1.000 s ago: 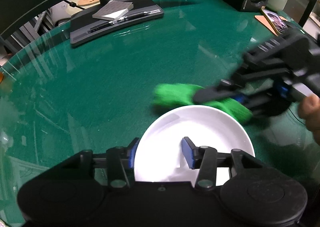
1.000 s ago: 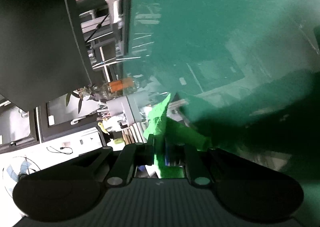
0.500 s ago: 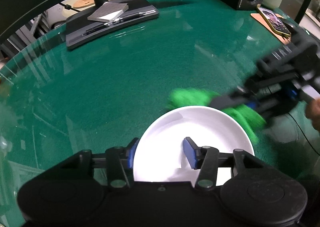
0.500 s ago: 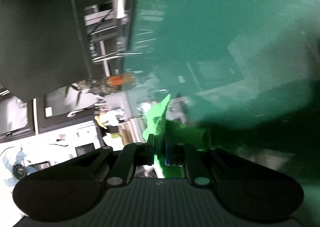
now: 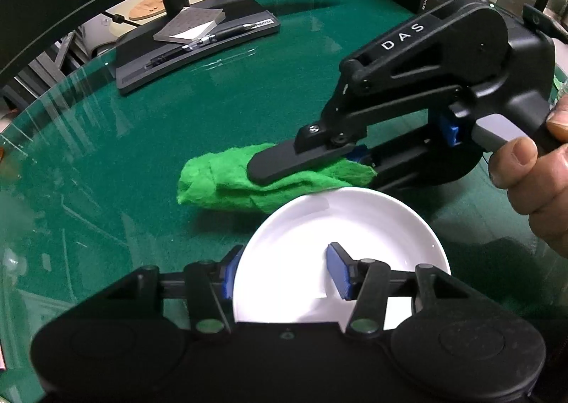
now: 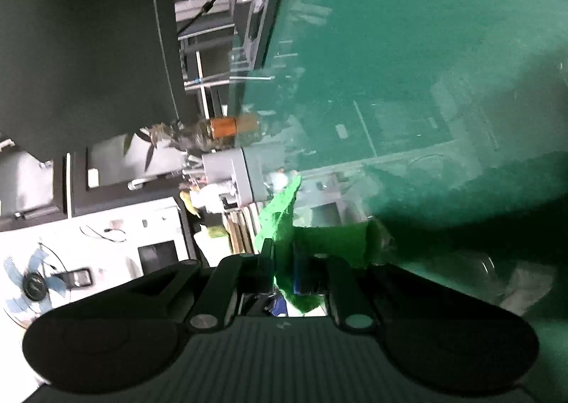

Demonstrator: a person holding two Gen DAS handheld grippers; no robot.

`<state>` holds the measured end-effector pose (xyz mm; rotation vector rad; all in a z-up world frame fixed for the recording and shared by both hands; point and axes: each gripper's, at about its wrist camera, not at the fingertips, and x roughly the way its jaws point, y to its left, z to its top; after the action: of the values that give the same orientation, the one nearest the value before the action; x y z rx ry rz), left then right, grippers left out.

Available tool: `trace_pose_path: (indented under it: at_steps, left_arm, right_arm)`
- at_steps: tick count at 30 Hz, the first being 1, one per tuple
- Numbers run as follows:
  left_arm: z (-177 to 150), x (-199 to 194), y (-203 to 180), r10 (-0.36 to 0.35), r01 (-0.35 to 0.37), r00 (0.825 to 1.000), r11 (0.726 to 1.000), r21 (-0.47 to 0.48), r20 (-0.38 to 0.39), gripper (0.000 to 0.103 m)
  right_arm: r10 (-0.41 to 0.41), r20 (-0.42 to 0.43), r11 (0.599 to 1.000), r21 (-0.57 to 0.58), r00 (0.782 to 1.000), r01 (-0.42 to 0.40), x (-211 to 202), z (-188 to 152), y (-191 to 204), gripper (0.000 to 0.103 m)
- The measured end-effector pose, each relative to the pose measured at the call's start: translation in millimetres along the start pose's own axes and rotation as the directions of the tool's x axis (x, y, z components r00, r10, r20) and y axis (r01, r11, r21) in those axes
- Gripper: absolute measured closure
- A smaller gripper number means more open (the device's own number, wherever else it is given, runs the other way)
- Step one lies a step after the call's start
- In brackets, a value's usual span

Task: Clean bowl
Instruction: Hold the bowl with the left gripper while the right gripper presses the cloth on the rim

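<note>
Your left gripper has its fingers clamped across the near-left rim of the white bowl, one blue pad outside and one inside, with the bowl resting on the green counter. Your right gripper pinches the green cloth between narrow fingers, just beyond the bowl's far rim. Your right hand grips the handle at the right edge.
</note>
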<state>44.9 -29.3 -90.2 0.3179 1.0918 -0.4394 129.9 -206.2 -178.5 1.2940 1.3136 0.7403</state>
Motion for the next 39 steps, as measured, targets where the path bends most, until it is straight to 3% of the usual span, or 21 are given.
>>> trace_pose_path:
  at_steps: [2,6,8,11,13,15,17,20,24,31,39]
  left_arm:
    - [1.0,0.9,-4.9,-0.036,0.036,0.999,0.999,0.041,-0.002,0.052]
    - [4.1,11.0,-10.3,-0.098,0.100,0.995,0.991,0.086,-0.027,0.014]
    - [5.5,16.5,-9.4,-0.135,0.138,0.990,0.987,0.083,-0.042,0.007]
    - [7.9,16.3,-5.6,-0.159,0.162,0.986,0.985,0.057,-0.051,0.019]
    - [8.5,6.6,2.9,-0.162,0.161,0.986,0.987,-0.023,-0.038,0.051]
    - [4.7,-3.9,9.3,-0.135,0.131,0.990,0.986,-0.099,-0.032,0.060]
    - [-3.2,-12.9,10.3,-0.123,0.116,0.992,0.982,-0.149,-0.038,0.061]
    - [-18.0,-18.7,-2.0,-0.143,0.131,0.988,0.976,-0.171,-0.058,0.061]
    - [-28.3,-15.2,-17.2,-0.107,0.090,0.990,0.980,-0.176,-0.090,0.059]
    - [-4.3,-9.9,-5.8,0.028,-0.033,0.998,0.996,-0.081,-0.064,0.073]
    - [15.9,1.5,5.0,0.115,-0.115,0.993,0.993,0.033,-0.020,0.066]
  right_arm:
    - [0.005,0.005,1.000,0.010,1.000,-0.005,-11.3,-1.9,-3.5,0.092]
    - [-0.007,0.052,0.998,0.057,0.999,0.004,-48.4,-16.6,-19.0,0.092]
    - [-0.017,0.077,0.996,0.089,0.997,0.010,-63.5,-26.0,-28.3,0.092]
    - [-0.031,0.107,0.991,0.133,0.994,0.016,-76.3,-36.3,-40.3,0.092]
    - [-0.026,0.121,0.988,0.157,0.992,0.007,-79.1,-38.9,-45.9,0.092]
    - [-0.017,0.137,0.985,0.173,0.990,-0.007,-80.8,-39.7,-49.1,0.092]
    - [-0.005,0.154,0.983,0.182,0.988,-0.024,-81.3,-39.0,-50.5,0.092]
    - [0.004,0.157,0.985,0.172,0.988,-0.032,-77.3,-36.9,-48.3,0.092]
    - [0.007,0.151,0.986,0.161,0.989,-0.031,-73.6,-36.7,-45.6,0.092]
    - [0.008,0.149,0.992,0.120,0.989,-0.026,-70.4,-30.1,-37.2,0.092]
    - [0.004,0.150,0.998,0.064,0.989,-0.014,-68.6,-25.7,-27.1,0.092]
